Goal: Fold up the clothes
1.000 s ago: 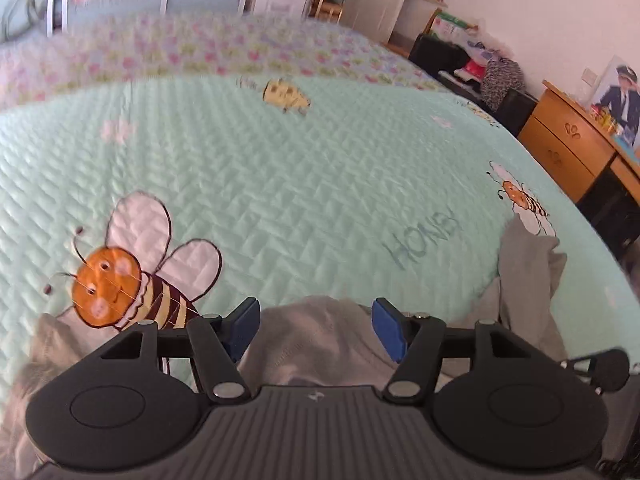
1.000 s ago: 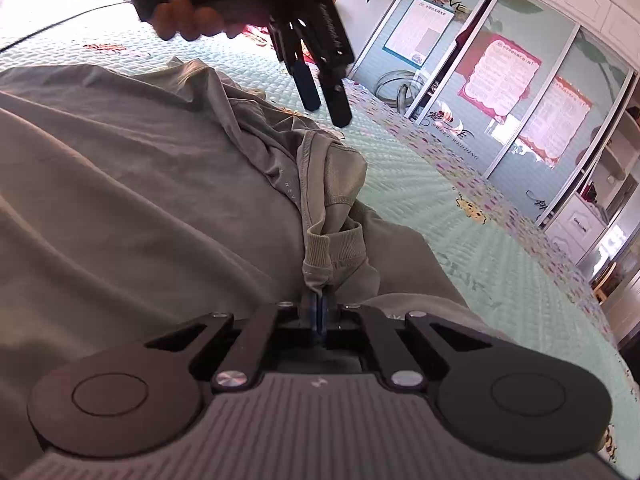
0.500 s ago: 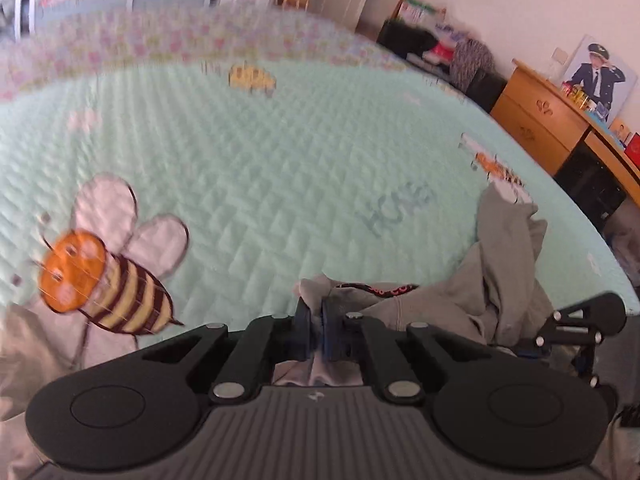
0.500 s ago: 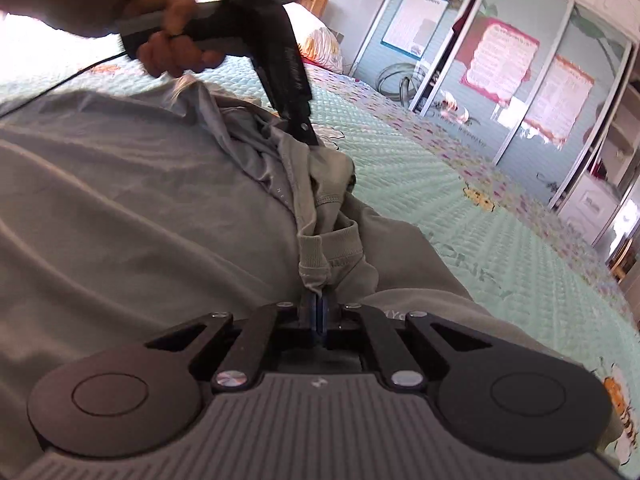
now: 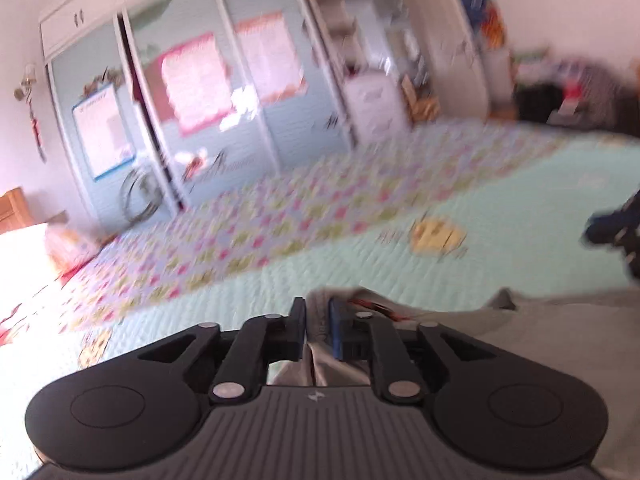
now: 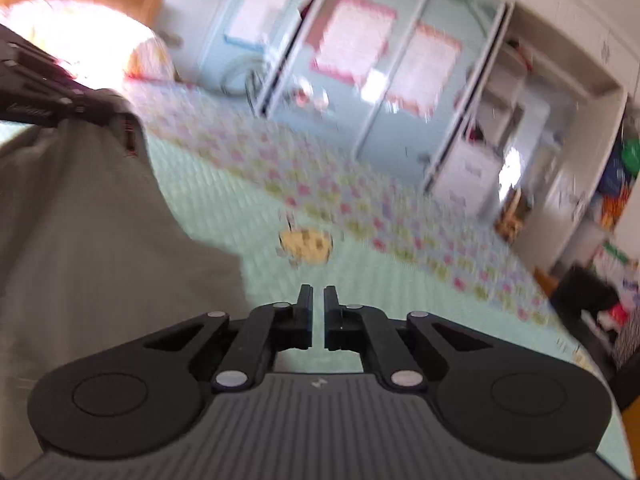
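Note:
A grey garment (image 5: pixel 540 340) lies on the mint green quilt (image 5: pixel 480 272) and rises at its neck edge into my left gripper (image 5: pixel 317 304). Cloth sits between its blue pads; the jaws are opening slightly but still pinch the fabric. In the right wrist view the garment (image 6: pixel 80 220) hangs in a wide sheet from the left gripper (image 6: pixel 92 106) at the upper left. My right gripper (image 6: pixel 319 292) is to the right of that sheet, its jaws opening with only the quilt (image 6: pixel 260 280) showing through the gap. Both views are blurred by motion.
A floral band (image 5: pixel 280 232) crosses the far side of the bed. Behind it stand wardrobe sliding doors with posters (image 5: pixel 192 80) and white drawers (image 5: pixel 376 100). The right gripper (image 5: pixel 612 228) shows at the left view's right edge. Dark furniture (image 6: pixel 588 292) stands beside the bed.
The left gripper shut on the garment's neck edge and swung round to face the wardrobe, lifting the cloth. The right gripper let go of the cuff, swung away, and its jaws parted.

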Demonstrator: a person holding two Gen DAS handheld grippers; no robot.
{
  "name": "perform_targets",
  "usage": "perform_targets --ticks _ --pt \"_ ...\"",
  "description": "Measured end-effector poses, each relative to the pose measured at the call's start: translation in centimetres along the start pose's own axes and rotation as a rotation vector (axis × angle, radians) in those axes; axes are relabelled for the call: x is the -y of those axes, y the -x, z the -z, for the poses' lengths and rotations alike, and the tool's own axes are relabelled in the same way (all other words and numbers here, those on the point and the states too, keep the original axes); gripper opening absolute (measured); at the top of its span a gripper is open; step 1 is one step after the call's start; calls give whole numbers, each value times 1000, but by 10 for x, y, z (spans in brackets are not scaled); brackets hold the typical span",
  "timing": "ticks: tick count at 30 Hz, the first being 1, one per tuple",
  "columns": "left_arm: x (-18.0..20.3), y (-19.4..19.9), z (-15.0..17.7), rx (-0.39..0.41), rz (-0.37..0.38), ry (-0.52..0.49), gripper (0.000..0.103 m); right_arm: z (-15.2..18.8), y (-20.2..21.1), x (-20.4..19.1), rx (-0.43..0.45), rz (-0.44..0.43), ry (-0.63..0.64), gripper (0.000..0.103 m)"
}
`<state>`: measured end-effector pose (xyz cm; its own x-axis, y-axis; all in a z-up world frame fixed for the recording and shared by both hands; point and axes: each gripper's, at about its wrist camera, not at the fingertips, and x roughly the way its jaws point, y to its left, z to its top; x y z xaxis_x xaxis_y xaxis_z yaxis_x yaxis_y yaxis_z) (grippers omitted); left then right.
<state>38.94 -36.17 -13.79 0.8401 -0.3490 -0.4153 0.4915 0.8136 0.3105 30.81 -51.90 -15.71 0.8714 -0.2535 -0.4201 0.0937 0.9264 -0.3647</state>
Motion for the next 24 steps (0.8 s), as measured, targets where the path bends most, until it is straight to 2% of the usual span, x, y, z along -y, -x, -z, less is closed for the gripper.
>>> perform_targets --ticks 2,3,4,5,6,7,8,10,13,14,17,18,21,22,24 --pt "-7 -26 8 -111 -25 54 32 12 -24 2 -82 65 -38 13" --pt "-14 -35 12 -164 -35 97 32 18 -24 6 -105 52 -72 14" --pt "-22 -34 16 -174 -30 142 35 24 -18 10 -101 12 -117 15" --pt "-33 -28 19 -166 -21 184 42 30 -12 14 -100 -26 -159 18" --pt "-41 -20 21 -160 -35 209 48 34 -7 19 -106 -55 -188 25" --pt "-50 -12 23 -153 -51 234 62 38 -2 23 -113 -83 -216 31" --pt "-58 -3 25 -141 -66 257 70 42 2 27 -119 -117 -248 32" --pt "-75 16 32 -122 -80 298 73 42 5 39 -110 -190 -329 36" --pt "-90 28 47 -188 -88 280 74 34 0 47 -127 -225 -371 47" --pt "-96 30 52 -211 -85 274 74 32 -3 46 -139 -223 -358 48" --pt "-111 33 67 -264 3 316 74 33 -9 47 -193 -250 -392 54" --pt "-113 33 71 -282 21 334 74 35 -8 50 -202 -254 -450 54" --pt "-111 34 72 -271 53 374 74 44 10 59 -137 -340 -716 55" --pt "-108 31 70 -265 53 370 74 48 18 61 -100 -388 -818 57" --pt "-98 22 63 -246 38 342 74 52 26 55 -52 -414 -920 58"
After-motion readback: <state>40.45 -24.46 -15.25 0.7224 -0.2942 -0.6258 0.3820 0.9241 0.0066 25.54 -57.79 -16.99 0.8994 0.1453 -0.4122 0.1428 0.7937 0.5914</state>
